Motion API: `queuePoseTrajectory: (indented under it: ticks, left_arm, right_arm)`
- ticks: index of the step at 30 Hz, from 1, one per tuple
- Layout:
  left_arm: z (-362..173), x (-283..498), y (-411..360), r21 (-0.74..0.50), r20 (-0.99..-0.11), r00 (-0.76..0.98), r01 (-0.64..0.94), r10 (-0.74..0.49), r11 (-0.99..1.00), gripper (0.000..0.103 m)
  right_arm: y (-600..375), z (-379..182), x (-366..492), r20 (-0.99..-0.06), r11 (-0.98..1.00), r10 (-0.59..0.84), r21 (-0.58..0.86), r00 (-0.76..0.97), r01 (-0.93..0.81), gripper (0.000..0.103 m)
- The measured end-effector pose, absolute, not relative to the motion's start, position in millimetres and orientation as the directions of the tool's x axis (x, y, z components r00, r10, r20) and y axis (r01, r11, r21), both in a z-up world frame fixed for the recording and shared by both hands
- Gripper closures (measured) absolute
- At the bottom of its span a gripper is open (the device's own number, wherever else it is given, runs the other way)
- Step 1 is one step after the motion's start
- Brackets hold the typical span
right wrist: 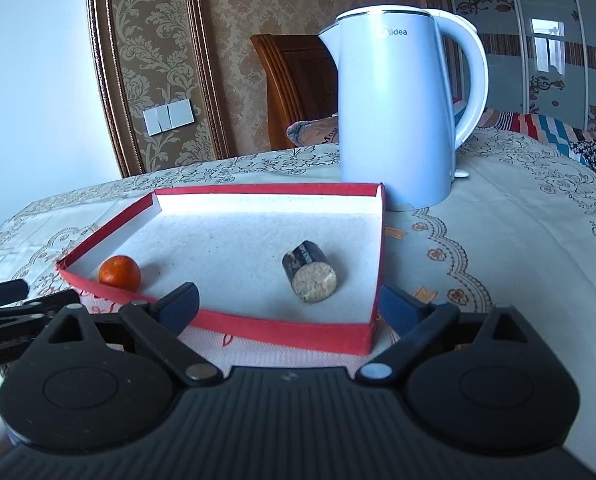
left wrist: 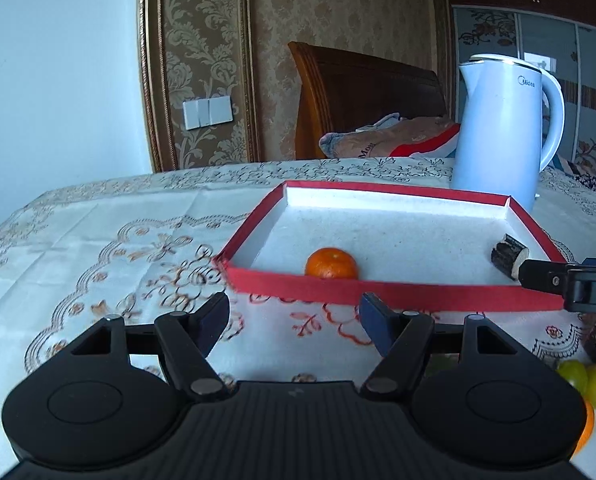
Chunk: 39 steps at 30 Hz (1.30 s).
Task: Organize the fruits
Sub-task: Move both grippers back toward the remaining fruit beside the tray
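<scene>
A shallow red box (left wrist: 377, 286) with a white inside lies on the tablecloth; it also shows in the right wrist view (right wrist: 282, 332). In it lie a small orange tangerine (left wrist: 331, 263) (right wrist: 119, 273) near the front wall and a dark short sugarcane piece (left wrist: 509, 255) (right wrist: 309, 277) at the right. My left gripper (left wrist: 294, 318) is open and empty, just in front of the box's front wall. My right gripper (right wrist: 288, 306) is open and empty over the box's front right corner, just short of the cane piece. Green grapes (left wrist: 587, 378) and an orange fruit (left wrist: 585, 428) lie at the right edge.
A white electric kettle (left wrist: 501, 128) (right wrist: 397, 112) stands right behind the box. The floral tablecloth (left wrist: 98, 248) (right wrist: 517, 240) spreads left and right of the box. A wooden headboard and bedding lie beyond the table's far edge.
</scene>
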State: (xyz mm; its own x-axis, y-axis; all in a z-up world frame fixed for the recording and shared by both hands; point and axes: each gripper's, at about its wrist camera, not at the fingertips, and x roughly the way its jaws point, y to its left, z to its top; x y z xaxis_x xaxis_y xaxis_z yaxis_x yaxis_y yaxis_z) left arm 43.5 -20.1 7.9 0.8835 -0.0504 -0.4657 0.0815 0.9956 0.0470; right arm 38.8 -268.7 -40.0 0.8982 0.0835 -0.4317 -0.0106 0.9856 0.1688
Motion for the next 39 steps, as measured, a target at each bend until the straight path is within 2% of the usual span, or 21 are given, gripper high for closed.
queuePoseTrajectory:
  ticks: [6,13,21,31,39]
  left_arm:
    - [6.7,19.1,8.4,-0.014,-0.452,0.890,0.062,-0.061,0.998,0.031]
    - [-0.5,12.3,31.0,-0.063,-0.492,0.870,0.016,-0.045,0.998,0.031]
    - [-10.7,19.7,21.1,-0.007,-0.551,0.834,0.028,-0.027,1.000,0.031]
    - [-11.1,22.2,23.5,-0.023,-0.562,0.827,0.016,-0.026,1.000,0.031]
    - [-11.4,24.0,26.1,-0.047,-0.575,0.817,0.011,-0.036,0.999,0.031]
  right_arm:
    - [-273.0,-43.7,19.6,-0.424,0.978,0.118,0.206,0.898,-0.031,0.004]
    - [-279.6,-46.4,17.1,-0.431,0.969,0.126,0.245,0.894,-0.019,0.003]
    - [-277.5,-48.8,16.8,-0.442,0.973,0.118,0.232,0.889,-0.013,0.003]
    - [-284.7,-48.5,7.7,-0.432,0.970,0.095,0.241,0.897,0.013,0.003]
    - [-316.7,-56.3,-38.8,-0.442,0.970,0.080,0.241,0.893,0.033,0.003]
